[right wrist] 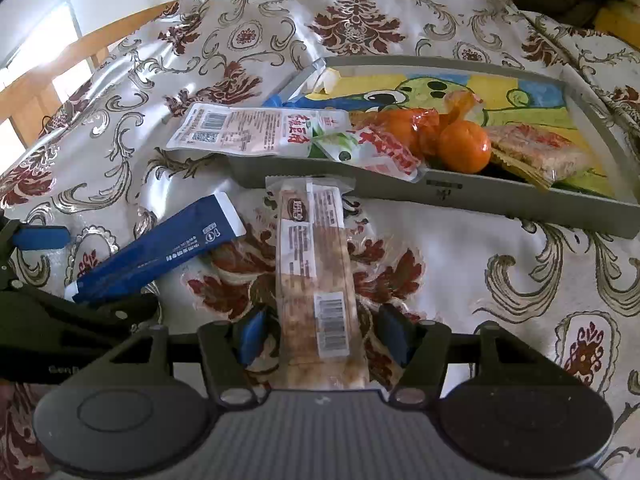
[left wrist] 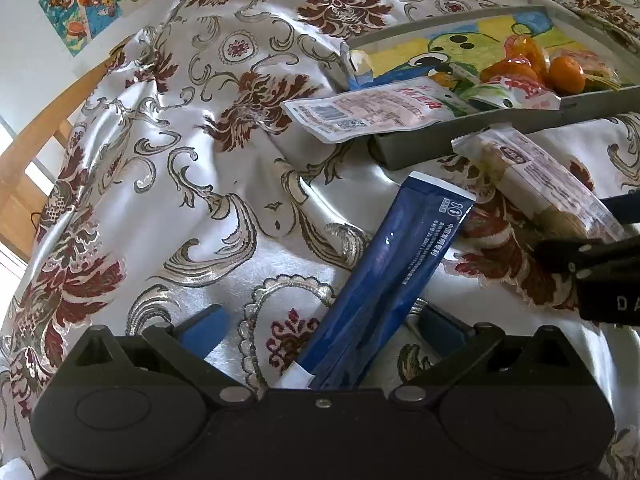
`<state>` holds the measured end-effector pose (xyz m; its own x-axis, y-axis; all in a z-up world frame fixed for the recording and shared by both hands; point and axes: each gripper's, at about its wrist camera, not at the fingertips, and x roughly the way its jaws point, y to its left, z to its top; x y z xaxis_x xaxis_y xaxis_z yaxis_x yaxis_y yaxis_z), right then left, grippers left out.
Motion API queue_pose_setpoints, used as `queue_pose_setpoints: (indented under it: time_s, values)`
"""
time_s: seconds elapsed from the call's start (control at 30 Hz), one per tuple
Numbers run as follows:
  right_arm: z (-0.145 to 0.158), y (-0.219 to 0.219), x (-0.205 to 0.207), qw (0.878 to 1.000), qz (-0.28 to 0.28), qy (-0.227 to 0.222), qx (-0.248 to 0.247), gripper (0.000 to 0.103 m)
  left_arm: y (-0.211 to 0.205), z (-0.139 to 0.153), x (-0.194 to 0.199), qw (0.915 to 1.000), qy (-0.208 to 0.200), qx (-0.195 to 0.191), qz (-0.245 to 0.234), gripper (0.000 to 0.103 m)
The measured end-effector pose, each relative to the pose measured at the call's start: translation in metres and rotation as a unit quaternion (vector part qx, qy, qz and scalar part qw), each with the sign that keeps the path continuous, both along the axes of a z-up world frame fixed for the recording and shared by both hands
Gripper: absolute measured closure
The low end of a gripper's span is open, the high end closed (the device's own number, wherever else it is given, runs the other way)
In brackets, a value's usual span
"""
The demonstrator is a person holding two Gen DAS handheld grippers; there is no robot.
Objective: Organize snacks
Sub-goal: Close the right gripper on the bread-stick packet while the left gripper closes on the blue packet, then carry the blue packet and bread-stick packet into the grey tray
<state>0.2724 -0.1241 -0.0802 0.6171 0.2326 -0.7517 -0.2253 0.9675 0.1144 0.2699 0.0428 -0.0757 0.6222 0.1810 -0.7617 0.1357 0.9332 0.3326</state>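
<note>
A long dark blue snack packet (left wrist: pixel 396 272) lies on the patterned cloth between the wide-open fingers of my left gripper (left wrist: pixel 320 330), untouched by either blue pad; it also shows in the right wrist view (right wrist: pixel 160 252). A clear-wrapped cracker bar (right wrist: pixel 316 276) lies lengthwise between the fingers of my right gripper (right wrist: pixel 322 336), whose jaws stand open with a gap on each side; it also shows in the left wrist view (left wrist: pixel 536 176). The grey tray (right wrist: pixel 500 200) with a cartoon liner stands just beyond.
In the tray lie a white-pink packet (right wrist: pixel 248 130) overhanging the left rim, wrapped orange sweets (right wrist: pixel 460 144), a red-white packet (right wrist: pixel 388 152) and a crisp-cake packet (right wrist: pixel 536 152). A wooden chair (left wrist: pixel 36 136) stands far left. The cloth is wrinkled.
</note>
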Motion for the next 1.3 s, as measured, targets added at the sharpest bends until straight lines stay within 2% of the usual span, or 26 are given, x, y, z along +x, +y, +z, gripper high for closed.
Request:
queue_pose_setpoints:
  time_s: [0.13,0.2,0.3,0.37,0.6,0.73,0.9,1.1,1.3]
  values:
    - [-0.001,-0.001,-0.001,1.0,0.0,-0.005,0.003,0.038,0.0,-0.001,-0.001,1.0,-0.001,-0.006,0.002,0.001]
    - [0.0,0.0,-0.002,1.0,0.003,-0.007,0.003,0.041,-0.001,0.0,-0.002,0.9999,-0.001,-0.013,-0.003,0.003]
    - [0.001,0.0,-0.005,1.0,0.009,-0.011,0.002,0.051,-0.004,0.001,-0.005,0.9993,-0.001,-0.029,-0.022,0.012]
    - [0.002,0.001,-0.007,1.0,0.011,-0.015,-0.001,0.06,-0.005,0.001,-0.007,0.9987,0.001,-0.039,-0.032,0.021]
    - [0.003,-0.006,-0.014,1.0,-0.005,-0.004,0.02,0.063,-0.001,0.003,-0.009,0.9956,0.011,-0.088,-0.032,0.043]
    - [0.004,-0.008,-0.021,1.0,-0.004,-0.001,0.018,0.063,-0.002,0.004,-0.01,0.9943,0.014,-0.1,-0.036,0.047]
    - [0.003,-0.018,-0.028,0.999,-0.016,0.013,0.044,0.063,0.0,0.006,-0.013,0.9905,0.021,-0.13,-0.039,0.053]
    - [0.006,-0.025,-0.041,0.999,-0.016,0.017,0.046,0.063,-0.001,0.009,-0.019,0.9832,0.033,-0.171,-0.055,0.057]
    - [0.013,-0.037,-0.053,0.998,-0.021,0.006,0.051,0.063,0.002,0.012,-0.022,0.9725,0.04,-0.222,-0.057,0.062]
